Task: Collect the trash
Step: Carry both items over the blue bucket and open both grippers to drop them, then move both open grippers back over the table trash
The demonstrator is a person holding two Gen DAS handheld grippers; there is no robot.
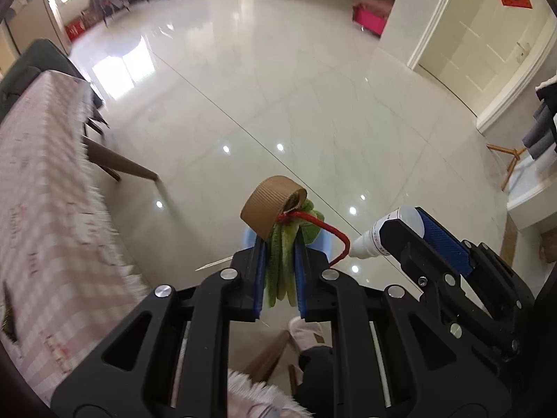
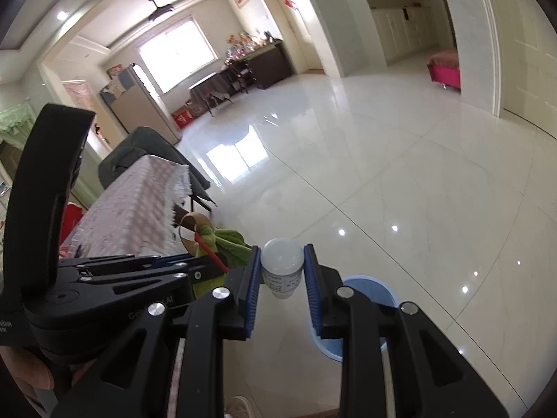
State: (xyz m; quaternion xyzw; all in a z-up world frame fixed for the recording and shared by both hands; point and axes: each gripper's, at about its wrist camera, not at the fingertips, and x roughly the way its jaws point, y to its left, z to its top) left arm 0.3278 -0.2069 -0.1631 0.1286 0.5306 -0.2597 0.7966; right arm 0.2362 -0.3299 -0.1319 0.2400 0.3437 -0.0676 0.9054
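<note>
Your left gripper (image 1: 280,244) is clamped on a green leafy bundle (image 1: 282,271) tied with one red twist tie (image 1: 327,230); a single brown ribbed cap (image 1: 268,209) sits at the top of the bundle, just past the fingertips. Your right gripper (image 2: 282,268) is squeezed onto one small white bottle (image 2: 282,268), its rounded end poking out beyond the blue pads (image 2: 311,285). One blue bin (image 2: 365,292) stands on the tiled floor (image 2: 383,174), below and just right of the bottle, and directly behind the bundle. The two grippers sit side by side above that bin, with the pink-clothed table (image 2: 132,209) off to its left.
</note>
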